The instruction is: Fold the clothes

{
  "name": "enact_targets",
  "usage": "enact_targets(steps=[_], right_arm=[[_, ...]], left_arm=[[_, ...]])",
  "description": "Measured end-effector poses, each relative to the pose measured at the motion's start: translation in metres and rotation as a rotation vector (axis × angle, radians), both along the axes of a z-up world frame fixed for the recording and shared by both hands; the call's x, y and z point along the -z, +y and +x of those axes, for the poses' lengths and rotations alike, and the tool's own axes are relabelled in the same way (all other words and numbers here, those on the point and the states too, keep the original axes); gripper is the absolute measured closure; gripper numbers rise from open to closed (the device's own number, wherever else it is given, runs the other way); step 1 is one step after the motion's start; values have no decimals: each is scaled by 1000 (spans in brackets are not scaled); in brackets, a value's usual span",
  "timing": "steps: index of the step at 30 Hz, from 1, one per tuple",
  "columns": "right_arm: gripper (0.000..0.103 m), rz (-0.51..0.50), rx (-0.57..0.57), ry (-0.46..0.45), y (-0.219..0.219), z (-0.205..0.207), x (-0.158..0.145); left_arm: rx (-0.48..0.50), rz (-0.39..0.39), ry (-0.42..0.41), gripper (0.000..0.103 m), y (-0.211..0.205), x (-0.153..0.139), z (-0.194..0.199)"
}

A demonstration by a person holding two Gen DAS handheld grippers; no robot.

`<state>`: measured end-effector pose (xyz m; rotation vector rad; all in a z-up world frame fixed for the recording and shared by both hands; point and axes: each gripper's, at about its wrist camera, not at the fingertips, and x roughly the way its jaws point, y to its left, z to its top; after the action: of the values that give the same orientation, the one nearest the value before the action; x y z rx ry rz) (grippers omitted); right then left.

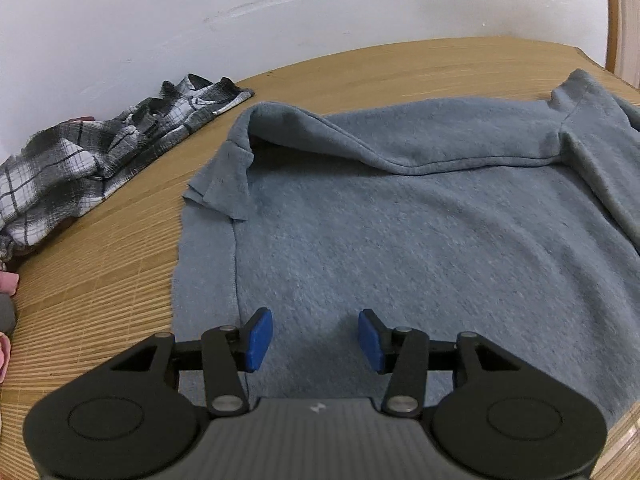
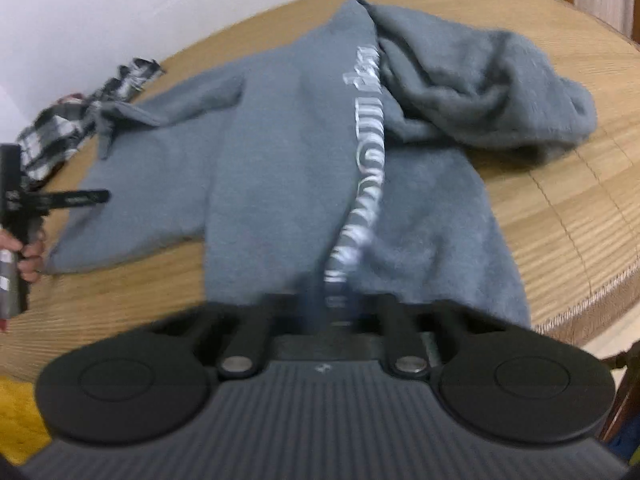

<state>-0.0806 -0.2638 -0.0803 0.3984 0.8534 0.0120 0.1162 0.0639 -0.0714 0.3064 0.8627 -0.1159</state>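
Left wrist view: your left gripper (image 1: 315, 338) hovers with jaws apart, empty, over the blue sweatshirt (image 1: 400, 240) spread on the mat (image 1: 100, 300); go for the cuff at ten o'clock.

Right wrist view: your right gripper (image 2: 328, 304) looks clamped on the sweatshirt's lettered fold at six o'clock, though blurred. Lift slowly, keeping it taut.

The sweatshirt (image 1: 400, 220) is a dusty blue-grey all over, fleecy looking, and from the right wrist view it has a strip of white lettering (image 2: 366, 160) running down it, too blurry to read. Over by the white wall (image 1: 200, 20) there's a black, grey and white plaid shirt (image 1: 100, 160). The mat (image 1: 100, 300) is tan with fine stripes. Left gripper (image 1: 315, 340) is black with bright blue pads (image 1: 260, 338). Bit of pink cloth (image 1: 8, 284) at the edge.
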Motion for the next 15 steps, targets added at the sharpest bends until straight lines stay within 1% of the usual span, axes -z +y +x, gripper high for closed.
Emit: enact_targets(steps=[3,5,7,9,11,15], right_arm=[[96,159,-24,-123,-14,5,-39],[96,238,-31,-231,-23,16,-70],[96,316,-31,-336,-35,38,-99],[96,351,-36,-423,-46,69,-124],[96,330,-42,-484,-56,115,-145],[96,166,-39,-573,-68,227,-182]], left_arm=[[-3,-17,7,52,5,0,0],[-15,-28,9,50,7,1,-2],[-25,-29,7,48,8,1,-3],[-29,-22,3,47,7,1,-4],[-35,-16,2,46,5,1,-4],[-54,3,-1,44,2,2,-4]])
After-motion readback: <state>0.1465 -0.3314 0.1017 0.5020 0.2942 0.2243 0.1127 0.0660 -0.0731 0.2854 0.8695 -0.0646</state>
